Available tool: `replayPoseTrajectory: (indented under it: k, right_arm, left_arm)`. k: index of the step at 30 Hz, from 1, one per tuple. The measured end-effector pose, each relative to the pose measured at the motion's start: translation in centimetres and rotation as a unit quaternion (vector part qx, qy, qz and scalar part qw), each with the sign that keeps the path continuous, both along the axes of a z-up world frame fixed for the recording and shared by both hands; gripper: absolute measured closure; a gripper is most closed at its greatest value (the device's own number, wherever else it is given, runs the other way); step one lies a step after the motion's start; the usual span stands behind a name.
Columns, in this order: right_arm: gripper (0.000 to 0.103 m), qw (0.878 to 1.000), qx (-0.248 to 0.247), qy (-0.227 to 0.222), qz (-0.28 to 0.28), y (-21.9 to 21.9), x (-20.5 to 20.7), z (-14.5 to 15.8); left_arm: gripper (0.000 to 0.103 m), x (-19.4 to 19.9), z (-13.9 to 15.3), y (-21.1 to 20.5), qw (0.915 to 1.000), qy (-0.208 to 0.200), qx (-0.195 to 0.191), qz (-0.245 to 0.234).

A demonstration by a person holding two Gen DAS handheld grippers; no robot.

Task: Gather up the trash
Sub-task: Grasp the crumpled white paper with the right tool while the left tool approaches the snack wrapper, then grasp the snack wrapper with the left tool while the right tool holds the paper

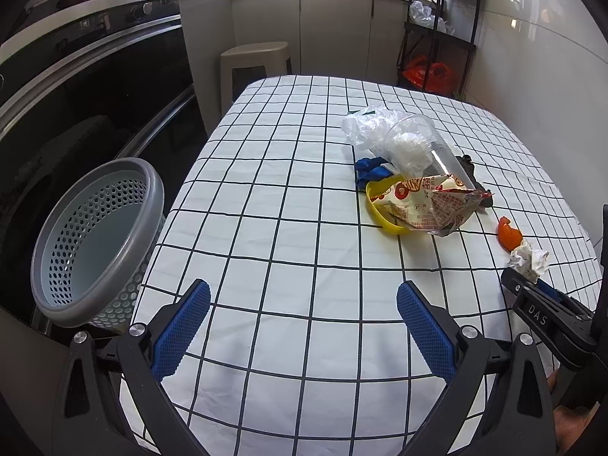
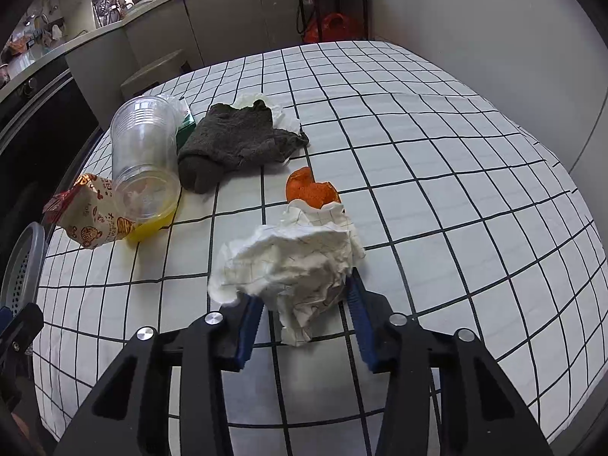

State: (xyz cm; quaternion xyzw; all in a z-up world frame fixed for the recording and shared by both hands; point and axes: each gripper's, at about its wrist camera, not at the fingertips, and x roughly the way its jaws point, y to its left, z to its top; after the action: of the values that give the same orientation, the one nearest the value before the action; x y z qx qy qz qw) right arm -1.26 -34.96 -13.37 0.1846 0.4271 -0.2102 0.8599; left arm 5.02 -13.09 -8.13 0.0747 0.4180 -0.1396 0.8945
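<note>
My right gripper point(image 2: 304, 296) is shut on a crumpled white paper ball point(image 2: 296, 262), also seen at the right in the left wrist view point(image 1: 530, 260). An orange peel point(image 2: 309, 190) lies just beyond it. A clear plastic cup point(image 2: 142, 152), a snack wrapper point(image 2: 89, 211), a yellow lid point(image 2: 152, 226) and a dark cloth point(image 2: 231, 142) lie on the checked tablecloth point(image 2: 418, 152). My left gripper point(image 1: 304, 323) is open and empty above the cloth. A grey perforated bin point(image 1: 95, 239) stands beside the table's left edge.
A clear plastic bag point(image 1: 364, 125) and a blue scrap point(image 1: 370, 167) lie behind the cup. A beige stool point(image 1: 254, 64) stands past the table's far end. A black shelf rack point(image 1: 440, 34) with bags stands at the back right. An oven point(image 1: 95, 87) is at the left.
</note>
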Motion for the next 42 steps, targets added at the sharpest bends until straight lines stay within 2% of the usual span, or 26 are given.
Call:
replayPoseTrajectory:
  k: [6, 11, 16, 22, 30, 32, 34, 35, 37, 38, 40, 42]
  right_arm:
    - [0.064, 0.999, 0.009, -0.036, 0.008, 0.1, -2.0, 1.3]
    - [0.064, 0.997, 0.032, -0.074, -0.008, -1.3, -4.2, 2.7]
    - [0.064, 0.994, 0.064, -0.092, -0.017, -2.8, -5.1, 3.0]
    - [0.064, 0.99, 0.1, -0.104, -0.013, -3.6, -5.4, 2.9]
    - [0.064, 0.987, 0.119, -0.104, -0.006, -4.0, -5.5, 2.5]
    - [0.064, 0.987, 0.122, -0.106, -0.006, -4.1, -5.6, 2.5]
    - [0.064, 0.987, 0.123, -0.106, -0.005, -4.1, -5.6, 2.5]
    - [0.064, 0.987, 0.123, -0.107, -0.004, -4.1, -5.6, 2.5]
    - [0.064, 0.986, 0.125, -0.107, -0.002, -4.0, -5.6, 2.5]
    - [0.064, 0.986, 0.126, -0.107, -0.002, -4.0, -5.7, 2.5]
    - [0.064, 0.986, 0.125, -0.107, -0.001, -3.9, -5.7, 2.4]
    - [0.064, 0.986, 0.126, -0.106, -0.001, -3.9, -5.7, 2.4]
  left_arm:
    - [0.007, -0.8, 0.5, -0.9, 0.9999, -0.009, -0.008, -0.01]
    - [0.007, -1.6, 1.0, -2.4, 0.9981, -0.035, -0.04, -0.03]
    - [0.006, -1.4, 0.5, -5.4, 0.9972, -0.049, -0.024, -0.051]
    - [0.007, -0.9, 0.5, -7.7, 0.995, -0.071, -0.026, -0.066]
    - [0.008, 0.2, -0.4, -9.4, 0.9941, -0.099, -0.009, -0.044]
    - [0.013, 0.3, -0.4, -9.5, 0.9937, -0.103, -0.008, -0.044]
    - [0.027, 0.4, -0.6, -9.8, 0.9937, -0.102, -0.003, -0.046]
    - [0.03, 0.4, -0.7, -9.9, 0.9939, -0.099, 0.0, -0.047]
    - [0.044, 0.6, -1.0, -10.0, 0.9943, -0.093, 0.0, -0.051]
    - [0.047, 0.6, -1.1, -9.9, 0.9946, -0.09, -0.003, -0.052]
    - [0.066, 0.5, -1.1, -9.7, 0.995, -0.085, -0.008, -0.052]
    - [0.079, 0.5, -1.1, -9.5, 0.9954, -0.079, -0.013, -0.052]
